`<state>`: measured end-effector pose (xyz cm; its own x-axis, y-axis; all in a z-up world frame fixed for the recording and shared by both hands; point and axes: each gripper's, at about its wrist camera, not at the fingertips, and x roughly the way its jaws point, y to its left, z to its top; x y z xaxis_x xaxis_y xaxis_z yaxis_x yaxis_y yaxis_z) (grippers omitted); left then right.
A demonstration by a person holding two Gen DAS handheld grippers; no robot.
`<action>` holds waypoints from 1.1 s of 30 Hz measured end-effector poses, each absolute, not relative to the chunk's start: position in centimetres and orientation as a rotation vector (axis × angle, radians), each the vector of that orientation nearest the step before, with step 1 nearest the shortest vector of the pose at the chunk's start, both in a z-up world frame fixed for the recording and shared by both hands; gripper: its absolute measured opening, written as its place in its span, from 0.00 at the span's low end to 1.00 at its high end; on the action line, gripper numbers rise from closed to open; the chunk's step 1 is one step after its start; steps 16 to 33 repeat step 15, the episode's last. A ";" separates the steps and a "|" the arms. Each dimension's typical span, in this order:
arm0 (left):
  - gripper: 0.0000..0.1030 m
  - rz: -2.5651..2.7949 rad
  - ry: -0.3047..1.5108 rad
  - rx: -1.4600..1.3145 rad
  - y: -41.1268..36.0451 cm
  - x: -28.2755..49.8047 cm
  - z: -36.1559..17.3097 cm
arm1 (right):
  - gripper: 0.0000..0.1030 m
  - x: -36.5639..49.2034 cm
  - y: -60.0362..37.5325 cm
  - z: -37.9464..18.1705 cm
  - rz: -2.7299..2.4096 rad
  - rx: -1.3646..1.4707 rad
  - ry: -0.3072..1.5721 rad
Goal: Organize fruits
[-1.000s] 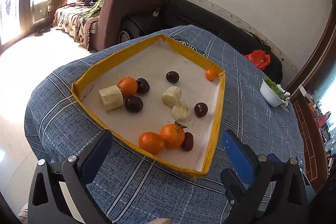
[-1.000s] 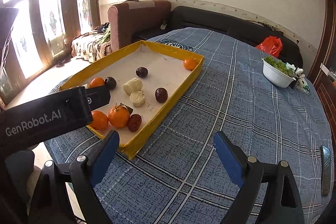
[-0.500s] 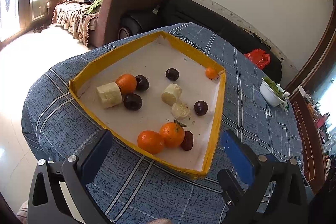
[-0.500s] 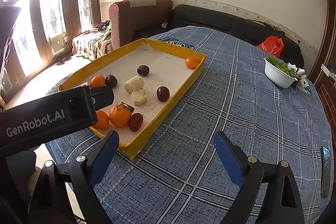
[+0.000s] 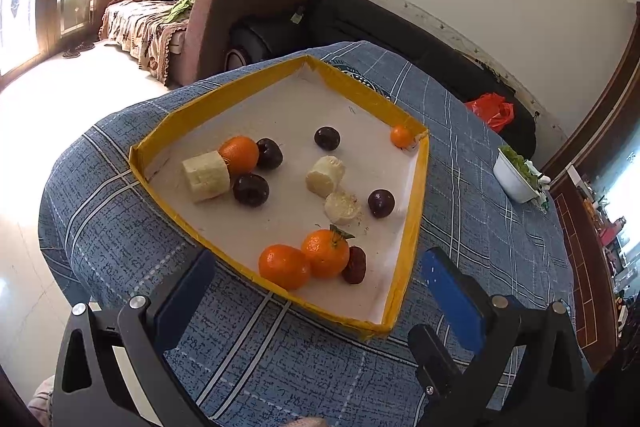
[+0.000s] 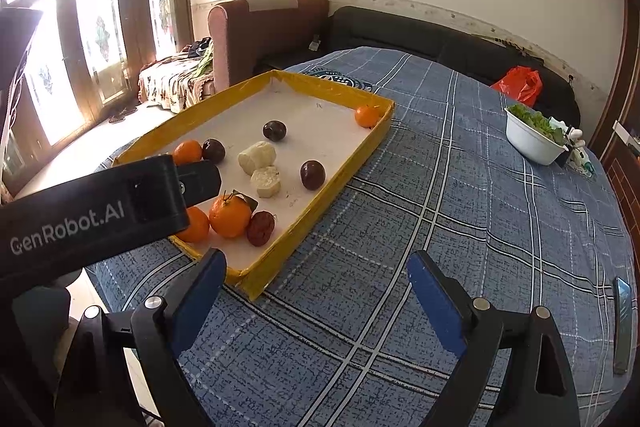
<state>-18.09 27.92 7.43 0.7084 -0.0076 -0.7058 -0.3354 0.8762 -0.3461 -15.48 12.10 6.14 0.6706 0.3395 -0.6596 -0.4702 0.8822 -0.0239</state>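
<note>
Both grippers are hovering low over the near edge of the table [image 6: 460,187], each with its fingers spread wide and holding nothing: the left gripper [image 5: 316,287] is facing the yellow-rimmed tray [image 5: 416,211] head-on, and the right gripper [image 6: 316,287] is pointing at the checked cloth just beside the tray's near corner. All the fruit is lying inside the tray in mixed clusters: two oranges [image 5: 285,266] are touching a wrinkled red date [image 5: 355,265] at the near rim, a third orange [image 5: 239,155] is sitting against a pale cut chunk [image 5: 206,177] and two dark plums [image 5: 251,189], two more pale pieces [image 5: 325,175] are lying mid-tray, and a small orange [image 5: 401,136] is resting alone in the far corner. By kind, nothing is reading as grouped, so the sorting is looking unsettled. A pick would be calling for fingers dropping over the raised rim and closing gently on round fruit that is apt to roll; the touching oranges and date are leaving little room. A white bowl of greens [image 6: 534,139] and a red bag [image 6: 520,85] are standing well apart.
</note>
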 end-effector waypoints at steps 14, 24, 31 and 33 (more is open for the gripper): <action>1.00 0.207 0.766 -0.490 28.2 -18.6 7.5 | 0.92 -15.5 12.0 5.7 0.453 -0.196 0.709; 1.00 0.207 0.767 -0.491 28.1 -18.6 7.5 | 0.92 -15.4 11.9 5.8 0.452 -0.190 0.711; 1.00 0.207 0.767 -0.491 28.1 -18.6 7.5 | 0.92 -15.4 11.9 5.8 0.452 -0.190 0.711; 1.00 0.207 0.767 -0.491 28.1 -18.6 7.5 | 0.92 -15.4 11.9 5.8 0.452 -0.190 0.711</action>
